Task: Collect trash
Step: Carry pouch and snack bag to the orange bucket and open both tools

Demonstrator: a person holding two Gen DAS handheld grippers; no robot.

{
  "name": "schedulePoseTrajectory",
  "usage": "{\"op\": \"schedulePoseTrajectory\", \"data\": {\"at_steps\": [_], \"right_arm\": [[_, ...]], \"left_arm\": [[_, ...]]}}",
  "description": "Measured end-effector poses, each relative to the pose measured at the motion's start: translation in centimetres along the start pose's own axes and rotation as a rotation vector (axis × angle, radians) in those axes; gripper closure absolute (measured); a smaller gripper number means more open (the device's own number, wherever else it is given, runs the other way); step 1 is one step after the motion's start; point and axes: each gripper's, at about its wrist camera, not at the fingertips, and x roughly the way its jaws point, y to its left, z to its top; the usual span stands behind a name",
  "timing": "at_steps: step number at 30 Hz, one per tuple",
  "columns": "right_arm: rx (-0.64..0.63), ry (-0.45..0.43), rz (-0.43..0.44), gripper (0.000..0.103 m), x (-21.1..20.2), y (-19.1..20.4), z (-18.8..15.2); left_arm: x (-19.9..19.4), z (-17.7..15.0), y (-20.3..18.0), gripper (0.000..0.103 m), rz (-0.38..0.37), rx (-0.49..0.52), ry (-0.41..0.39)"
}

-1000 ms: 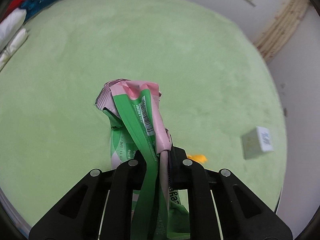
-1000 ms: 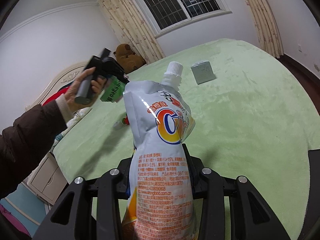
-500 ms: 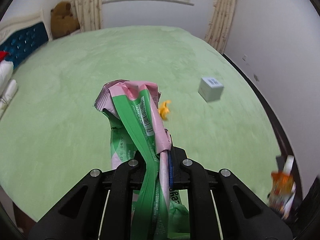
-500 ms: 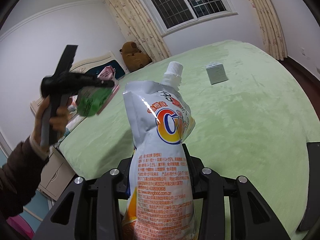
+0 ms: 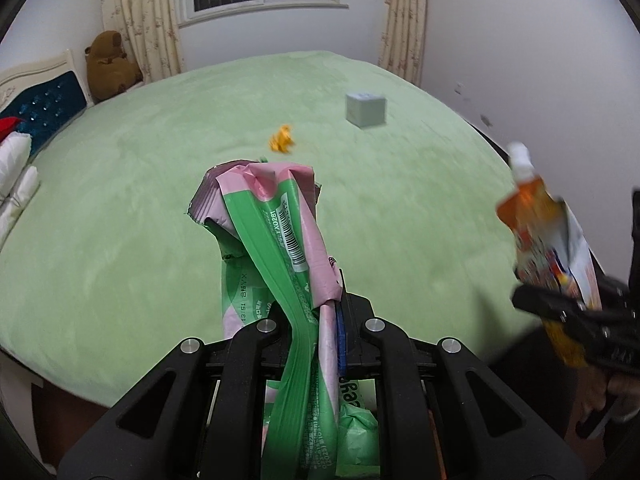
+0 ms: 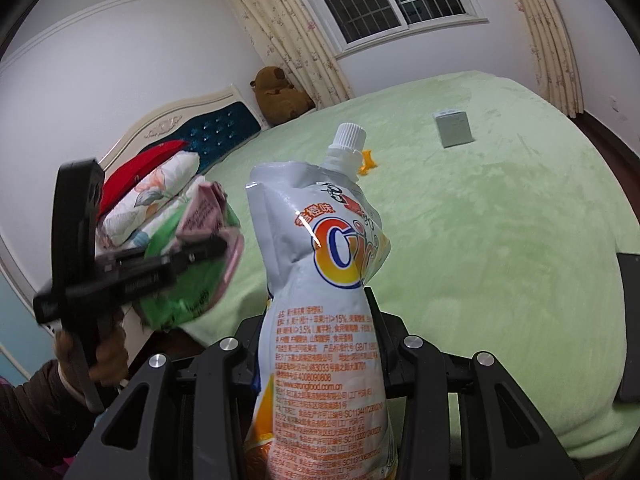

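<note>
My left gripper (image 5: 316, 308) is shut on a crumpled pink and green wrapper (image 5: 276, 220), held up over the near edge of the green bed. It also shows in the right wrist view (image 6: 200, 252) with the wrapper (image 6: 192, 264). My right gripper (image 6: 320, 308) is shut on a white and orange spouted drink pouch (image 6: 328, 280), held upright; the pouch shows at the right in the left wrist view (image 5: 544, 232). A small orange scrap (image 5: 282, 139) lies on the bed, also in the right wrist view (image 6: 367, 159).
A grey-white box (image 5: 366, 109) stands on the green bed cover (image 5: 120, 184) beyond the scrap, also in the right wrist view (image 6: 454, 129). Pillows (image 6: 156, 192), a blue headboard (image 6: 216, 136) and a brown teddy bear (image 6: 280, 96) are at the bed's head. Walls and curtains lie beyond.
The left gripper has tilted up and swung back from the bed, so window, box and scrap came into view. The right gripper with the pouch now appears at its right.
</note>
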Motion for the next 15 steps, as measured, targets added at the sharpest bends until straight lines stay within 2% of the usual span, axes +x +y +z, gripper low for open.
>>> {"op": "schedulePoseTrajectory", "data": {"at_steps": [8,15], "right_arm": [[-0.027,0.055,-0.002,0.064,-0.5,1.4,-2.8],[-0.087,0.133,0.034,0.064,-1.2,2.7,-6.5]], "left_arm": [[-0.5,-5.0,-1.8,0.093,-0.070,-0.020,0.053],[-0.8,-10.1,-2.9,0.092,-0.127,0.002,0.108]]}}
